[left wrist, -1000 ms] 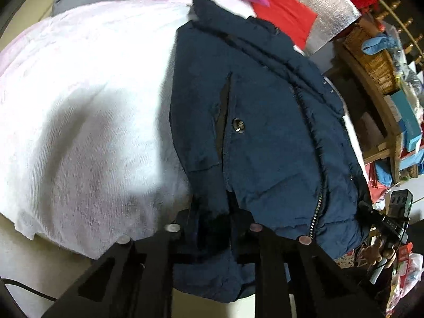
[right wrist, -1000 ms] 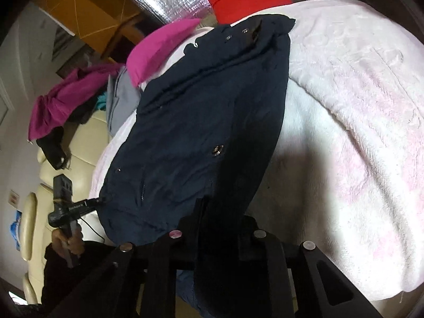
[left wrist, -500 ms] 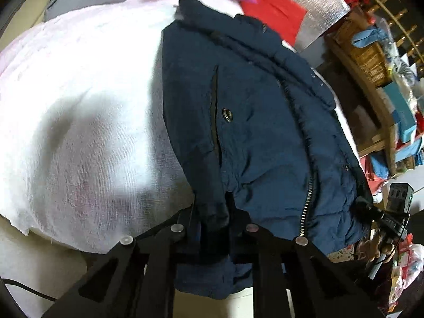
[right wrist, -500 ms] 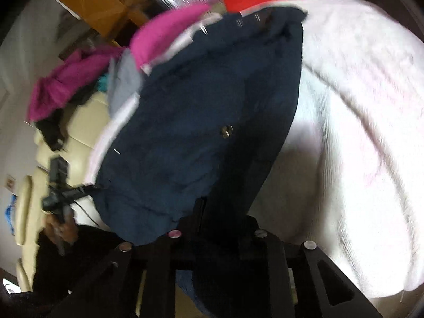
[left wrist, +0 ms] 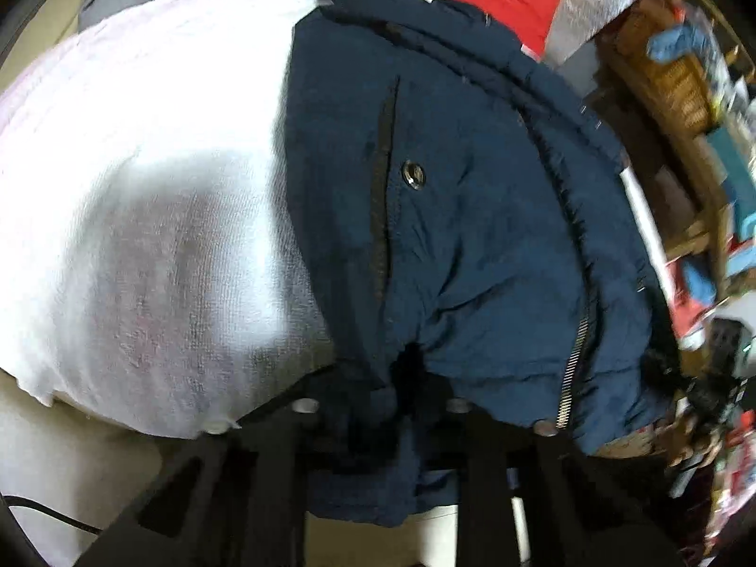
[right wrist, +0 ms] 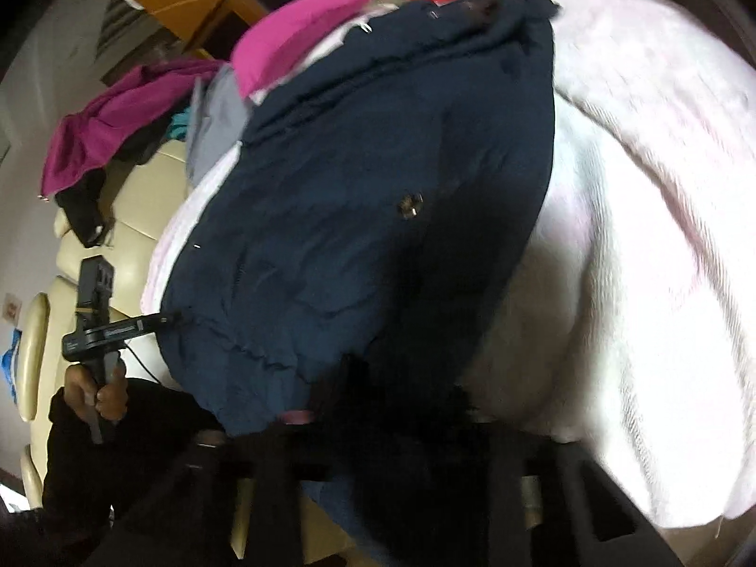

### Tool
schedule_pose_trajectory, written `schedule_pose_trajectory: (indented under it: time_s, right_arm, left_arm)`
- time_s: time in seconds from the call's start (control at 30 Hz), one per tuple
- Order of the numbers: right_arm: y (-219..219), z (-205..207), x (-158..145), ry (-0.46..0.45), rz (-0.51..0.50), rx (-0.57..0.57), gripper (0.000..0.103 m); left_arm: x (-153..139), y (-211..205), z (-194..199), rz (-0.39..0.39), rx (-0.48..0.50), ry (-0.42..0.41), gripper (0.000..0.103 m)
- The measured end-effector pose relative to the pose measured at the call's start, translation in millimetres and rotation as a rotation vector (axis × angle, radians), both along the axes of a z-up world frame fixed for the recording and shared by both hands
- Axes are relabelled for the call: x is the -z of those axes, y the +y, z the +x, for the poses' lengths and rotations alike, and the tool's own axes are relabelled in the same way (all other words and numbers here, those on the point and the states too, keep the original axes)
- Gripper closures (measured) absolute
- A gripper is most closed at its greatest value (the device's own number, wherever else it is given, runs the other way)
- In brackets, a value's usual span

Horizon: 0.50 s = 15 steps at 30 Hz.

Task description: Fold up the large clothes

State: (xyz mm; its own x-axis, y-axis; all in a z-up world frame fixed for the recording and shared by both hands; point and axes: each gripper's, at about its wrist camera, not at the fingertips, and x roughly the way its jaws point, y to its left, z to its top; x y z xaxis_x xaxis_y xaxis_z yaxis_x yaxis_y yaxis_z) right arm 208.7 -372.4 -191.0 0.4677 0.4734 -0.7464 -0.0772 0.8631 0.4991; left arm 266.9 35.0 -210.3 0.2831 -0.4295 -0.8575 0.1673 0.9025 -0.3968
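You've got the navy jacket (left wrist: 472, 217) pinched at its near hem in both the left gripper (left wrist: 378, 406) and right gripper (right wrist: 378, 406) — it sprawls mid-frame over the white blanket (left wrist: 141, 189) — next, carry that hem evenly toward the collar.

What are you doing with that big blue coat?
Someone is folding a navy jacket spread on a white towel. The left hand-held gripper and the right hand-held gripper each pinch the jacket's near hem. Other clothes, like a pink garment, lie at the far end.
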Motion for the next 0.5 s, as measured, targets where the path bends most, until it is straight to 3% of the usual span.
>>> schedule_pose_trajectory:
  time_s: [0.13, 0.23, 0.3, 0.37, 0.4, 0.47, 0.5]
  right_arm:
    - [-7, -10, -17, -0.087, 0.070, -0.009, 0.084]
    - [-11, -13, -16, -0.068, 0.087, 0.002, 0.084]
    - [-14, -7, -6, 0.004, 0.084, 0.008, 0.081]
    - [-19, 4, 8, 0.089, 0.075, 0.038, 0.081]
    - [-18, 6, 11, 0.113, 0.069, 0.045, 0.075]
    - [-15, 9, 17, 0.144, 0.063, 0.041, 0.054]
    - [-11, 11, 18, 0.142, 0.074, 0.027, 0.040]
  left_arm:
    - [-10, 0, -12, -0.027, 0.015, -0.038, 0.090]
    - [-6, 5, -13, -0.055, 0.002, -0.007, 0.089]
    - [1, 3, -5, -0.009, -0.015, 0.026, 0.082]
    - [12, -2, 1, 0.056, -0.019, 0.066, 0.054]
    - [15, -8, 3, 0.075, -0.002, 0.074, 0.050]
    - [15, -17, 3, 0.092, 0.037, 0.061, 0.039]
    - [16, -20, 4, 0.096, 0.045, 0.055, 0.039]
